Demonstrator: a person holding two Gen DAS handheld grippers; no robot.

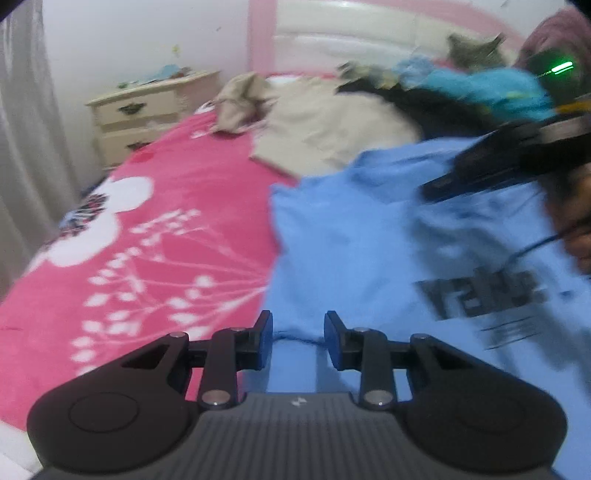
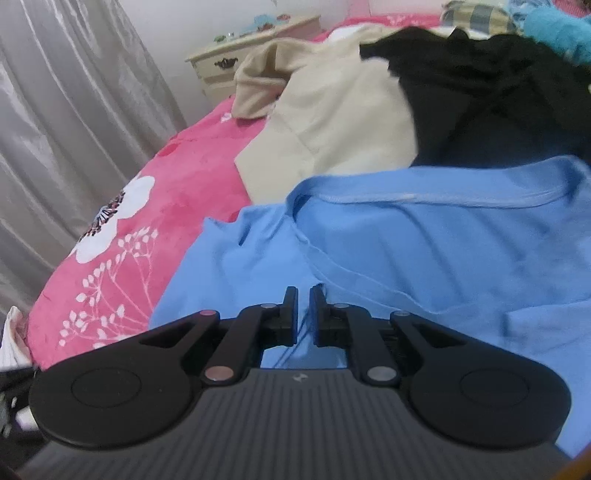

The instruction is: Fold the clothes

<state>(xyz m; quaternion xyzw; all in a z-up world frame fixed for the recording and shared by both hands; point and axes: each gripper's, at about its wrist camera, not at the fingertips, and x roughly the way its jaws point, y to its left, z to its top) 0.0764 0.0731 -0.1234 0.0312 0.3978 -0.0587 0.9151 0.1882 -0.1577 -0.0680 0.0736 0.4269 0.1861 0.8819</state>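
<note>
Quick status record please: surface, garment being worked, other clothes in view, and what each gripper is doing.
surface: pink floral bedspread
garment in work: light blue T-shirt, spread on the bed, dark print showing in the left wrist view
other clothes: beige garment and black garment behind the shirt, turquoise cloth farther back
left gripper: jaws apart over the shirt's edge, pads not pressing cloth
right gripper: jaws nearly closed, narrow gap; a fold of blue fabric sits in it, grip uncertain
furniture: cream nightstand beside the bed

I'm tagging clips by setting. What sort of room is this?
Most likely a bedroom: a bed with a pink blanket and padded headboard, a nightstand beside it, and clothes, including a blue shirt, lying on the bed.
</note>
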